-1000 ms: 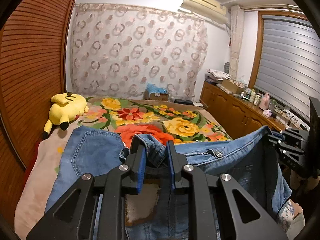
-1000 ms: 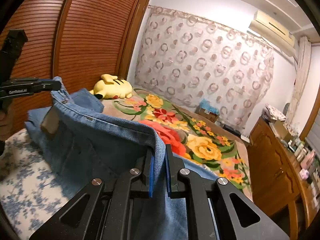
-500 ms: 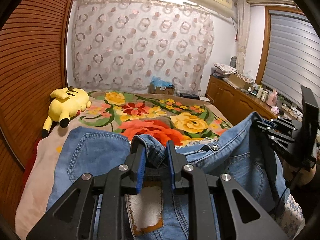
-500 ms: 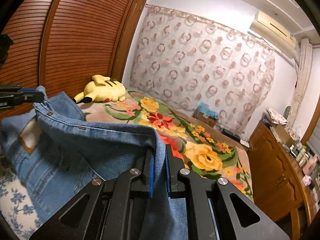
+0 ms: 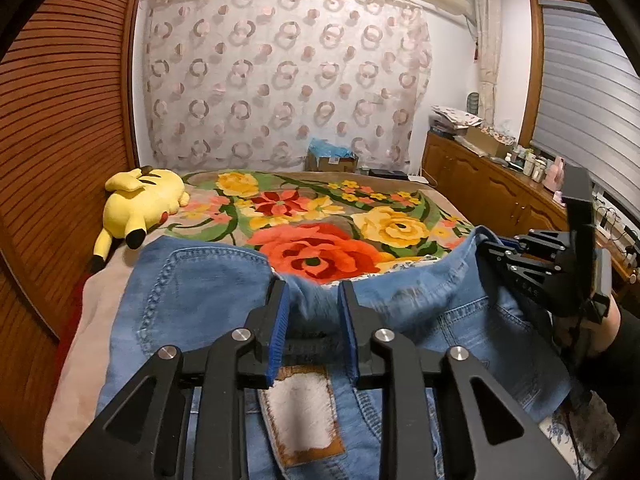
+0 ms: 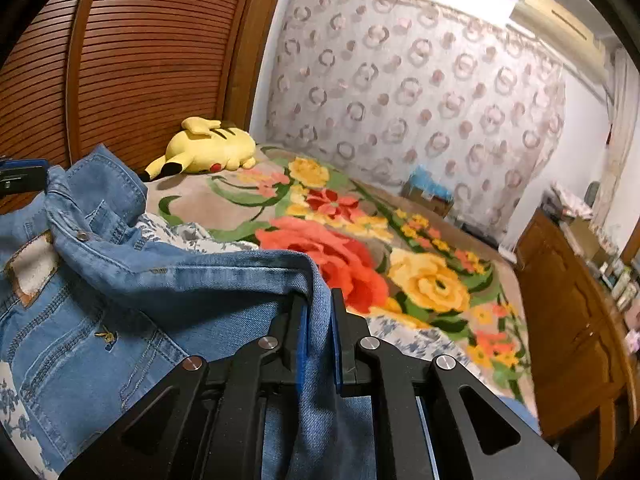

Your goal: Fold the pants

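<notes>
Jeans (image 5: 188,312) lie across the near end of the bed (image 5: 320,216), waistband end toward the cameras, on top of the floral blanket and a blue-and-white print sheet (image 6: 404,340).

Left hand-held gripper (image 5: 313,320): jaws are opening. A bunched bit of waistband denim sits between the blue pads (image 5: 280,320), gaps visible on both sides, so the pads no longer press on it. The brown-edged waistband patch (image 5: 300,412) is just below the fingers.

Right hand-held gripper (image 6: 319,334): jaws nearly closed, clamped on a fold of the waistband edge; denim drapes down between the fingers and runs left from them in a raised ridge. In the left wrist view the same gripper (image 5: 492,246) shows at the right edge, pinching the far corner of the waistband and holding it above the bed, with a dark sleeve behind it.

In the right wrist view the tip of the left gripper (image 6: 24,172) pokes in at the left edge, beside the denim.

Yellow plush toy (image 5: 140,204) lies on the far left of the bed by the slatted wooden doors, well apart from the jeans. Wooden cabinets (image 5: 492,196) run along the right wall.
</notes>
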### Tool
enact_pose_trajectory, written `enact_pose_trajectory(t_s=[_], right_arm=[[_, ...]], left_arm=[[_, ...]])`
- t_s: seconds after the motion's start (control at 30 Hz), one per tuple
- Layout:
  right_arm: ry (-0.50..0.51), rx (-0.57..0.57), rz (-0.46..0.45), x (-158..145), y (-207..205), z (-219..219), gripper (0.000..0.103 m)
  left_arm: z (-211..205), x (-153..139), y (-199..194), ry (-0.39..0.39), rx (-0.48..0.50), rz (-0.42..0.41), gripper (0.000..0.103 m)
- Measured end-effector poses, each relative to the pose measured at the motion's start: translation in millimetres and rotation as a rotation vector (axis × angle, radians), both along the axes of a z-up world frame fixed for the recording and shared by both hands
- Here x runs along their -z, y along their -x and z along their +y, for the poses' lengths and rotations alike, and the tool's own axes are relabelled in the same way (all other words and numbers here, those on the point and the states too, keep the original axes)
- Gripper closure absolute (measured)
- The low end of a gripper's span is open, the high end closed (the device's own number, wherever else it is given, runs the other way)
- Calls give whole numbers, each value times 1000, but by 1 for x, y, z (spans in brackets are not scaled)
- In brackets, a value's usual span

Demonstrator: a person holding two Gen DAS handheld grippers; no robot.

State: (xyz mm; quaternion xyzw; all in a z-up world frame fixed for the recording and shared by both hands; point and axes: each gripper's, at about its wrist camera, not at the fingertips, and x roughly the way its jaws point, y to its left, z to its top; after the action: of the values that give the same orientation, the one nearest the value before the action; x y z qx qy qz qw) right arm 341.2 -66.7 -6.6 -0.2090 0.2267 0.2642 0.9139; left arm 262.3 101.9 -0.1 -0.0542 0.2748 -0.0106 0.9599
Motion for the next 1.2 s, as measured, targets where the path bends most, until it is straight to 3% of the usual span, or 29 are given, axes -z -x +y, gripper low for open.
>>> enact_pose_trajectory(t_s=[0.13,0.23,0.33,0.47,0.53,0.57,0.83,1.2], right_arm=[[-7,9,37,-5,-11,0,94],[-4,11,46,-10,-14,0,94],[0,11,44,-14,-15,0,93],[-18,-2,56,-19,-12,-3,73],[-37,-10,70,-22,-9,-7,46],[-45,-13,77,-24,-8,-10,43],[-88,-10,127,-35,38,-57,43],[-92,150,237,-18,91,-119,43]], left_arm=[[4,-4,9,-16,-21,-25,55],[6,-5,13,-2,-6,-30,50],[1,-4,14,9,15,-33,21],[-13,2,17,-11,59,-20,19],[-22,5,19,-17,73,-12,19],[-25,6,19,-18,78,-8,19],[-64,19,24,-48,184,0,19],[-88,38,31,-60,290,54,19]])
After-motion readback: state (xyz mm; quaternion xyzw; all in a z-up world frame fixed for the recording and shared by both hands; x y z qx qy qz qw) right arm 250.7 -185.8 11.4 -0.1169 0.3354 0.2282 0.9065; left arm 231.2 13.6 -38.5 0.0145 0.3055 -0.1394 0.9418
